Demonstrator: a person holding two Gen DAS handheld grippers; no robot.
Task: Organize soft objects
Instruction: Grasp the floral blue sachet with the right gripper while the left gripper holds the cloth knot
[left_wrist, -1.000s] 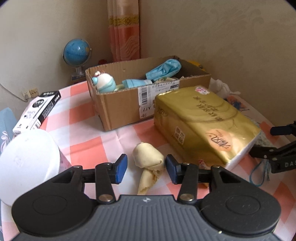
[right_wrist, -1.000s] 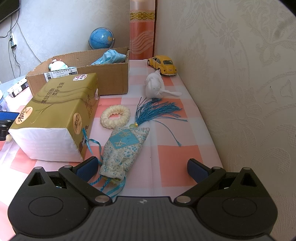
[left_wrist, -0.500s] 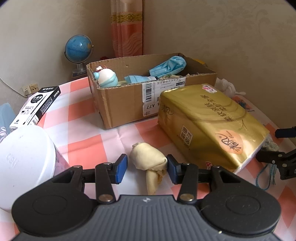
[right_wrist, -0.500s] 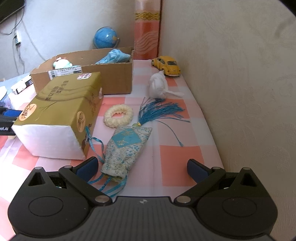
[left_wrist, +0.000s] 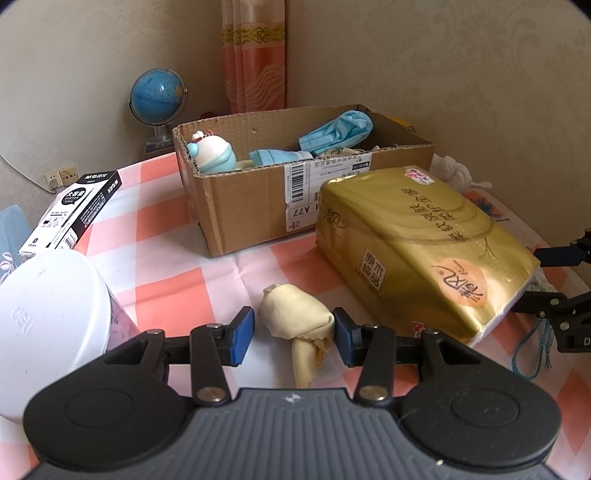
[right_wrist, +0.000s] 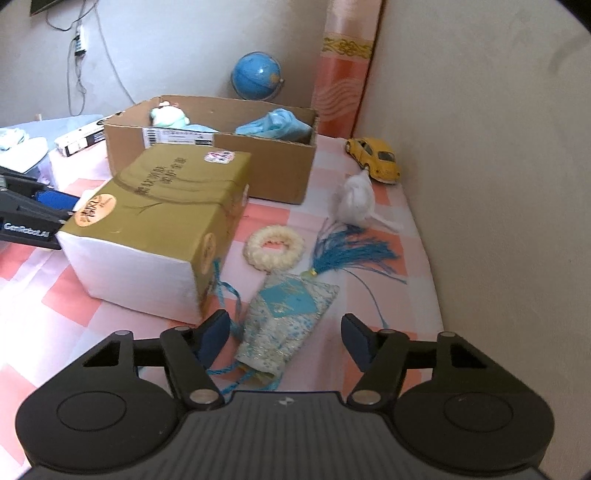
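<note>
A cream cloth bundle (left_wrist: 295, 317) sits between the blue pads of my left gripper (left_wrist: 293, 332), which is shut on it, its tail trailing toward the camera. My right gripper (right_wrist: 286, 338) straddles a blue-and-white patterned sachet (right_wrist: 284, 314) with a blue tassel (right_wrist: 347, 251) on the checked tablecloth. Its jaws are closing, and the pads stand clear of the sachet. The open cardboard box (left_wrist: 240, 206) holds blue face masks (left_wrist: 340, 129) and a pale blue toy (left_wrist: 212, 155). A cream ring (right_wrist: 275, 245) and a white plush (right_wrist: 356, 199) lie beyond the sachet.
A gold tissue pack (left_wrist: 424, 229) lies between the two grippers, in front of the box. A white lidded container (left_wrist: 48, 314) and a black-and-white carton (left_wrist: 74, 210) stand to the left. A yellow toy car (right_wrist: 375, 158) and a globe (left_wrist: 157, 96) sit near the walls.
The right jaws have narrowed around the sachet and that view has rolled a little. The left gripper keeps the cream cloth between its pads, hardly moved.
</note>
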